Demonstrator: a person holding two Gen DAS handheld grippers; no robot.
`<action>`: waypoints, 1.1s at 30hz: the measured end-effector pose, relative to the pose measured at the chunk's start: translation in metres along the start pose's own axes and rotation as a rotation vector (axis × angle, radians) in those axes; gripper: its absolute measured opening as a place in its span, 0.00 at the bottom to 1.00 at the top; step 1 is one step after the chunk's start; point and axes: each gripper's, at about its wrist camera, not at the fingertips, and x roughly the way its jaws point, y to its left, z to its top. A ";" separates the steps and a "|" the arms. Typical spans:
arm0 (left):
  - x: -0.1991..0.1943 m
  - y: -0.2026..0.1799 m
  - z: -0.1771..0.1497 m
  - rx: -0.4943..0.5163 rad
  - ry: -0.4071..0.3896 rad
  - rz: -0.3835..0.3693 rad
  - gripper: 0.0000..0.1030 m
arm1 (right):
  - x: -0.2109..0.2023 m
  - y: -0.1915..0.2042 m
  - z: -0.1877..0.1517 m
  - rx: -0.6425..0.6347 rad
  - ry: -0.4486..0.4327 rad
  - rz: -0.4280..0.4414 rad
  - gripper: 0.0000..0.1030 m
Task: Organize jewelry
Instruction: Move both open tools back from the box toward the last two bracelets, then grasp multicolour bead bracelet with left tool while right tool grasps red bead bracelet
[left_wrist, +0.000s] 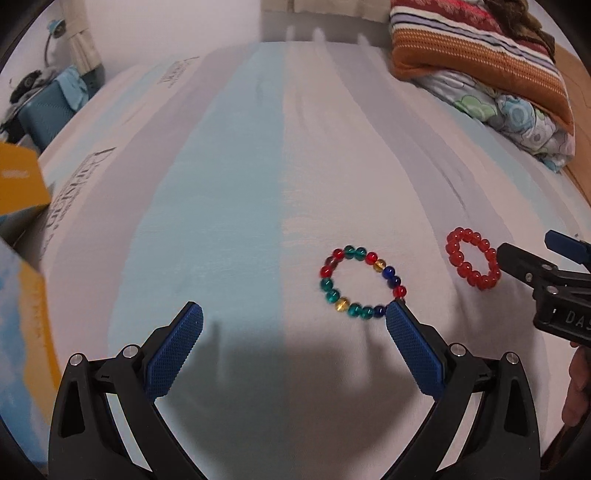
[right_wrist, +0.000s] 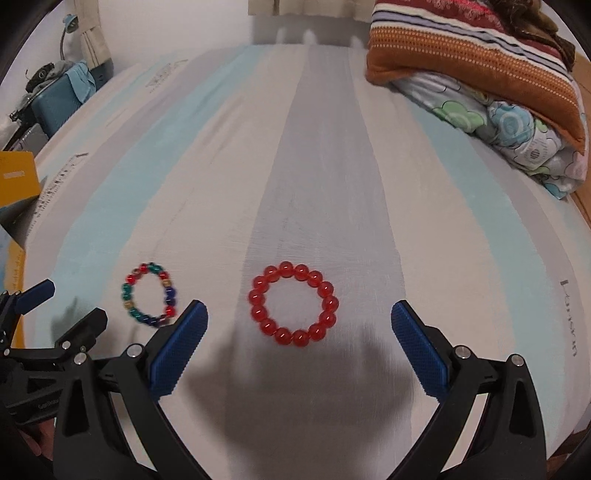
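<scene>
Striped bedsheet (right_wrist: 325, 166) in pale blue, grey and white covers the bed that carries everything. Nearest, the left gripper (left_wrist: 295, 317) hangs with its jaws spread wide and empty, and the right gripper (right_wrist: 299, 314) is likewise spread and empty. Just beyond the left gripper's right pad lies the multicolour bead bracelet (left_wrist: 362, 286), flat on the sheet, and to its right the red bead bracelet (right_wrist: 293, 302) lies centred ahead of the right gripper's jaws. Both look light, with hard glossy beads, probably slippery and free to flex on their cord; pinching across one side of the ring, over a bead or two, seems the surest hold. At far left a yellow box (left_wrist: 20, 181) shows only its edge, contents unseen. Farthest, folded blankets (right_wrist: 480, 70) sit at the right.
</scene>
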 end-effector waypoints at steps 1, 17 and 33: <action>0.005 -0.003 0.002 0.002 0.001 -0.007 0.94 | 0.005 -0.002 0.001 0.002 0.008 0.002 0.93; 0.048 -0.026 0.013 0.008 0.030 -0.032 0.94 | 0.054 -0.014 0.001 0.043 0.072 0.068 0.82; 0.045 -0.020 0.005 0.030 0.028 -0.007 0.60 | 0.054 0.005 -0.009 0.000 0.076 0.092 0.44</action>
